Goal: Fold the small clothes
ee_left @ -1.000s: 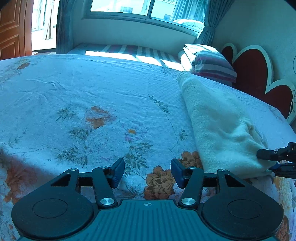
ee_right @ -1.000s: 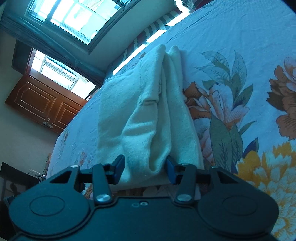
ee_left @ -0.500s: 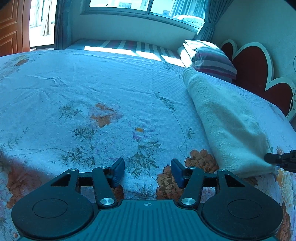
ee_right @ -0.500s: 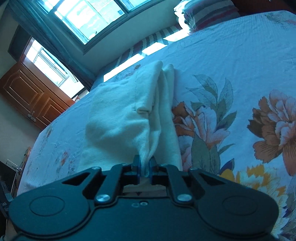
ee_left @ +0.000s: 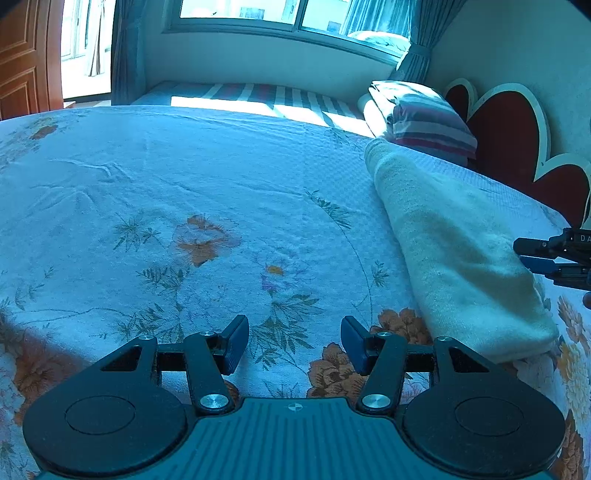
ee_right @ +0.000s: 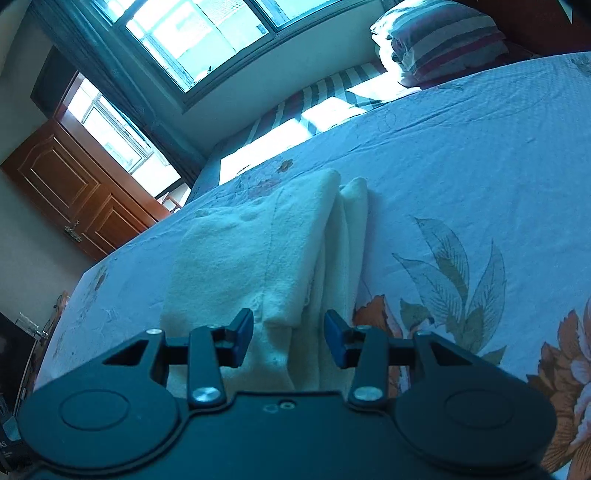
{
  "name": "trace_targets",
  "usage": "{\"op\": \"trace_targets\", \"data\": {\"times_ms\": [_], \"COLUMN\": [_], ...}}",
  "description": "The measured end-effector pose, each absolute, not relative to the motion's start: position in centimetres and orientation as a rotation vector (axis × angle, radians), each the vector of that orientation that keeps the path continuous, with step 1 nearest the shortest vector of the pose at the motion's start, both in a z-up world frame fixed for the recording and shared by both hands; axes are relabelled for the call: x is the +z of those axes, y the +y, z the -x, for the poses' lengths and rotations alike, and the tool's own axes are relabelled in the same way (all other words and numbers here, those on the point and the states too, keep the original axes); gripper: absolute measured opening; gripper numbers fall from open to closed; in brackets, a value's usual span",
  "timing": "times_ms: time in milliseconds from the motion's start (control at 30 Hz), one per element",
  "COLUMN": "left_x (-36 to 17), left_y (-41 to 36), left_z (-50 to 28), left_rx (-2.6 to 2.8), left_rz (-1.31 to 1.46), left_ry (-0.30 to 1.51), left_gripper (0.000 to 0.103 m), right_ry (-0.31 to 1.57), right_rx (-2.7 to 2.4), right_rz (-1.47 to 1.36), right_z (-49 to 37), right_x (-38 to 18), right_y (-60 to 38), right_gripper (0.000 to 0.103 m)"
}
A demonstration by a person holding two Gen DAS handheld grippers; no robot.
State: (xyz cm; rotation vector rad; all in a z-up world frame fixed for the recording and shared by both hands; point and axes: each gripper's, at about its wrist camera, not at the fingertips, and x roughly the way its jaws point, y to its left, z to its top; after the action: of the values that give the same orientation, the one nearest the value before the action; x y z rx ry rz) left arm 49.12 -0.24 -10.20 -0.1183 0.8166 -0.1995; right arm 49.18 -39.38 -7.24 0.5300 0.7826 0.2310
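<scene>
A cream folded cloth [ee_left: 454, 251] lies as a long strip on the flowered bed sheet [ee_left: 184, 177], running from the near right toward the pillow. In the right wrist view the same cloth [ee_right: 258, 251] shows its layers stacked, with the near end under my right gripper [ee_right: 288, 328]. Its jaws are opening; the pads stand apart and the cloth's end lies below and between them without being pressed. My left gripper [ee_left: 293, 332] hovers open over bare sheet to the left of the cloth, holding nothing. The right gripper's tips [ee_left: 532, 254] show at the cloth's right side.
A striped pillow [ee_left: 424, 118] and a red heart-shaped headboard [ee_left: 517, 140] stand beyond the cloth's far end. A striped bench lies under the window [ee_right: 207, 33] past the bed. A wooden door [ee_right: 74, 184] is at the far left.
Half a second ago the right gripper was pinched on the cloth's near edge; now its jaws have parted, it has drawn back, and the cloth lies flat. The left gripper stayed put.
</scene>
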Motion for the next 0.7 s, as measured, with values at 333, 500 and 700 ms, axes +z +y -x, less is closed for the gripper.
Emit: {"op": "trace_targets", "data": {"times_ms": [333, 500, 700], "left_x": [-10.7, -10.6, -10.7], "left_y": [0.5, 1.7, 3.1], "left_z": [-49.6, -49.9, -51.0], "left_rx": [-0.128, -0.048, 0.017], "left_rz": [0.126, 0.132, 0.144], "left_ry": [0.804, 0.79, 0.811], "left_gripper": [0.055, 0.055, 0.056], "right_ry": [0.824, 0.846, 0.837], "right_rx": [0.313, 0.383, 0.381], "right_rz": [-0.571, -0.603, -0.554], "right_z": [-49.3, -50.8, -50.8], "right_x": [-8.2, -8.8, -8.6], "right_y": [-39.4, -38.8, -38.8], "right_gripper": [0.038, 0.04, 0.019]}}
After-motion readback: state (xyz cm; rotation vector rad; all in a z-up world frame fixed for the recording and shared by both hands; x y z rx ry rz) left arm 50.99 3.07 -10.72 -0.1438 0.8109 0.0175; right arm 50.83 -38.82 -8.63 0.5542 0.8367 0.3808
